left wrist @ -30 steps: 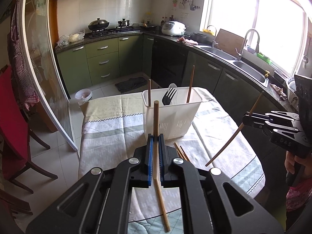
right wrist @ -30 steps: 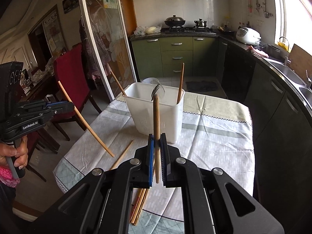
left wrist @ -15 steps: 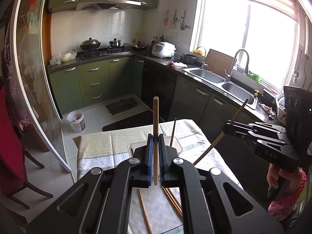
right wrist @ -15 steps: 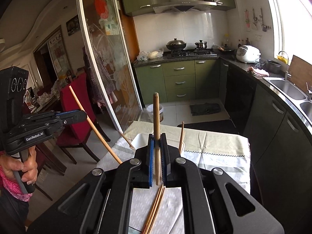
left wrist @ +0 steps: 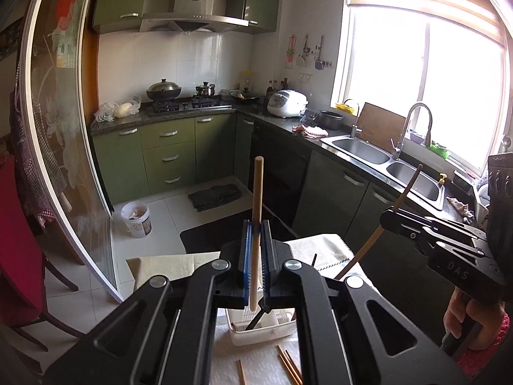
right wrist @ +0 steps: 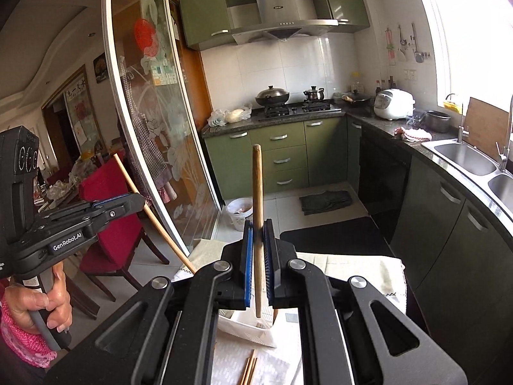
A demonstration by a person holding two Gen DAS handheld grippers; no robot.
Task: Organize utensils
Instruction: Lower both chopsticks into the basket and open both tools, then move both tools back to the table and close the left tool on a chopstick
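A home kitchen is showing ahead of the gripper: green cabinets (left wrist: 168, 147) running beneath a range hood (left wrist: 195, 16), pots sitting on a gas stove (left wrist: 186, 104), a rice cooker (left wrist: 287, 103) and a double sink (left wrist: 384, 160) lying off to the right beneath a sunlit window (left wrist: 426, 80).

Green kitchen cabinets (left wrist: 166, 147), white tiled wall (left wrist: 179, 61), bright window (left wrist: 416, 86), red chair (right wrist: 112, 224).

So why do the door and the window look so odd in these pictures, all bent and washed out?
Left wrist view: the big kitchen window is blown out to white glare, and the frosted glass sliding door bows from the fisheye lens. Right wrist view: the same door curves too, the corners go dark, and the centre stays sharp.
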